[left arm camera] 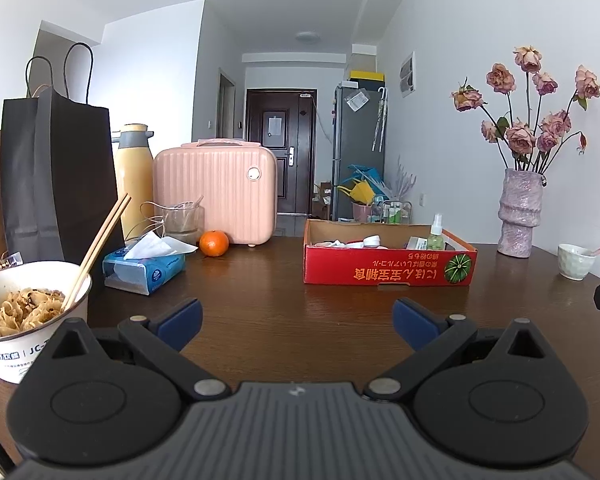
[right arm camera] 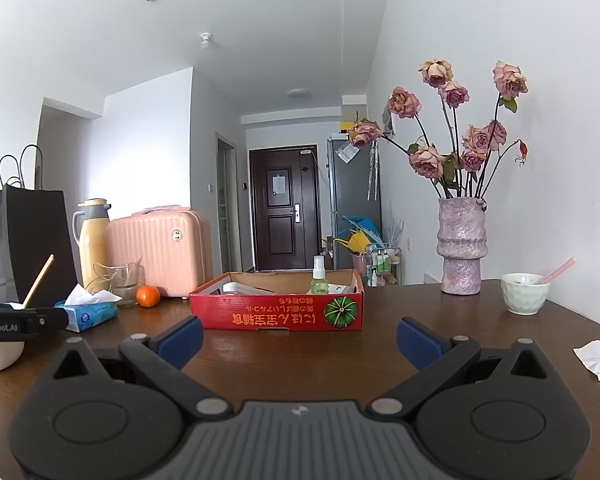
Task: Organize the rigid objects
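Both grippers — left gripper (left arm camera: 296, 322) and right gripper (right arm camera: 300, 338) — hover released above the wooden table (left arm camera: 260, 300), a red cardboard box (right arm camera: 278, 316) just beyond their spread jaws.

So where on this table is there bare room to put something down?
Bare wood lies between the red box and both open claws, and between box and vase. The left end is crowded: tissue pack, orange, noodle bowl, black bag.
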`<state>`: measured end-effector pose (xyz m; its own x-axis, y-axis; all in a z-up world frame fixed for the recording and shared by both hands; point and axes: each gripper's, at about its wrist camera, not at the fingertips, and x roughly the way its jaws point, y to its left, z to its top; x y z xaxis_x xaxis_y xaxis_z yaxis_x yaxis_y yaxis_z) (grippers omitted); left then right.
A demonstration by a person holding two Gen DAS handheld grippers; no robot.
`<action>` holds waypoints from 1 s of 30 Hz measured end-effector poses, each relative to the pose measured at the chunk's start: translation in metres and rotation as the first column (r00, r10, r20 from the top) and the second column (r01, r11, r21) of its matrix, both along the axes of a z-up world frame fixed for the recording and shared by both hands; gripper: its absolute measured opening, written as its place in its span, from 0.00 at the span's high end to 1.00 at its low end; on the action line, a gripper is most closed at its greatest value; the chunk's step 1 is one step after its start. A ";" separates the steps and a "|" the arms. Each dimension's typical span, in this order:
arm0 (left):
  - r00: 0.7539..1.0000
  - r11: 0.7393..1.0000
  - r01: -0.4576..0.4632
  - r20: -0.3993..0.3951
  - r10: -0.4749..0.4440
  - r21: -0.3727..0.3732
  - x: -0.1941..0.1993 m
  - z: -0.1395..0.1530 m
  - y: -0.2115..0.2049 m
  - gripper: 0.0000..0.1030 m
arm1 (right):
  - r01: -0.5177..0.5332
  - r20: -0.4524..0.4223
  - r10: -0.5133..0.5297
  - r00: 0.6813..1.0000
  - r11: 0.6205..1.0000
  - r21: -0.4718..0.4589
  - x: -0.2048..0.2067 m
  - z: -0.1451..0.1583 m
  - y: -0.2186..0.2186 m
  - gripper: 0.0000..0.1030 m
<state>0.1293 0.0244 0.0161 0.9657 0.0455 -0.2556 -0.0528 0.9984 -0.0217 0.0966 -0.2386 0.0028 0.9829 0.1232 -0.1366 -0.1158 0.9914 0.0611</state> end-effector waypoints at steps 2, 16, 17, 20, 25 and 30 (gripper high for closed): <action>1.000 1.000 0.000 -0.001 0.000 -0.001 -0.001 0.000 0.000 0.00 | -0.001 0.001 0.001 1.000 1.000 0.001 0.000 0.000 0.000 0.00; 1.000 1.000 0.003 0.000 -0.003 -0.003 -0.001 0.000 -0.001 0.00 | -0.004 0.000 0.004 1.000 1.000 0.004 0.001 0.000 0.000 0.00; 1.000 1.000 0.003 0.000 -0.003 -0.002 -0.002 0.000 -0.001 0.00 | -0.004 0.000 0.004 1.000 1.000 0.003 0.001 0.000 0.000 0.00; 1.000 1.000 0.003 0.000 -0.003 -0.002 -0.001 0.000 0.000 0.00 | -0.004 -0.001 0.004 1.000 1.000 0.004 0.001 0.000 0.000 0.00; 1.000 1.000 0.005 -0.003 -0.005 0.001 0.000 0.000 -0.002 0.00 | -0.004 -0.002 0.004 1.000 1.000 0.005 0.002 -0.001 0.001 0.00; 1.000 1.000 0.008 -0.004 -0.008 0.002 0.001 0.000 -0.003 0.00 | -0.002 -0.007 0.002 1.000 1.000 0.004 0.002 -0.002 0.003 0.00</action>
<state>0.1300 0.0211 0.0158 0.9650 0.0385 -0.2595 -0.0452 0.9988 -0.0199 0.0985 -0.2357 0.0005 0.9816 0.1261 -0.1431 -0.1176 0.9909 0.0661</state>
